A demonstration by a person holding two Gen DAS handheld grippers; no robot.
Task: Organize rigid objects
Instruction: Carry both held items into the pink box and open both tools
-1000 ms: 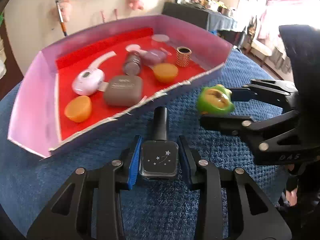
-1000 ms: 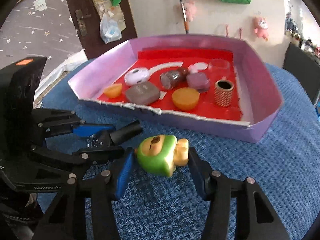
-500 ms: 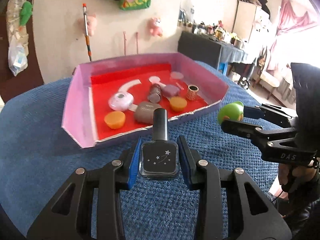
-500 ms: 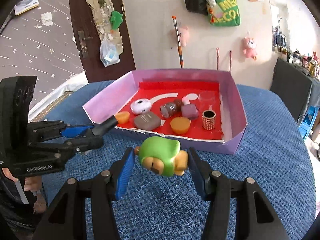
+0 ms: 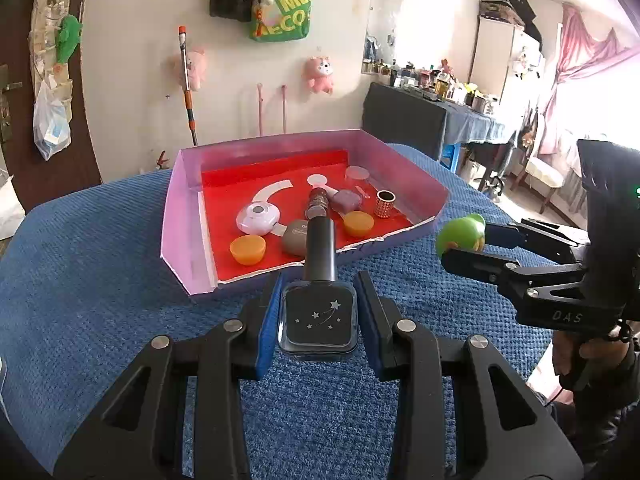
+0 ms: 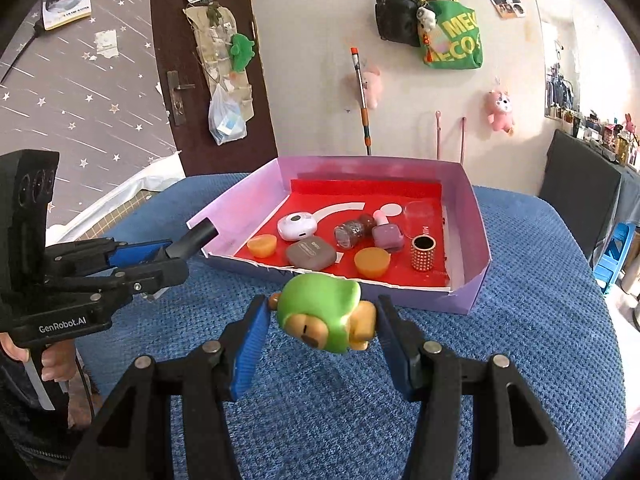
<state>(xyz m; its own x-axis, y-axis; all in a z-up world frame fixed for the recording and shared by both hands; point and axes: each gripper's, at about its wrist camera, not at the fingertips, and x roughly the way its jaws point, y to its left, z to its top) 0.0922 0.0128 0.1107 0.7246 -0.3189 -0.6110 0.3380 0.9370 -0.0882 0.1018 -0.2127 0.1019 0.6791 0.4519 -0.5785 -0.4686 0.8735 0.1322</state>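
Blue towelling covers the table (image 5: pixel 100 280), and above it we carry 2 things at once. Our left gripper (image 5: pixel 318 316) is clamped on the square dark nail polish bottle (image 5: pixel 318 320), its black cap (image 5: pixel 320 248) pointing to 12 o'clock at the tray. Our right gripper (image 6: pixel 320 328) pinches the green toy figure (image 6: pixel 320 316) between its blue pads (image 6: pixel 250 344), tilted face-down, just short of the near wall of the purple tray (image 6: pixel 468 296).

To do this step well, we judge that each load must clear that ragged near wall before it goes down. In the left wrist view free red floor shows at 11 o'clock, behind the white case (image 5: pixel 258 219); in the right wrist view, a free spot at 1 o'clock, near the studded gold tube (image 6: pixel 423 253). We should set the bottle flat, lower the toy until it rests, then let go, keeping the 2 grippers well apart.
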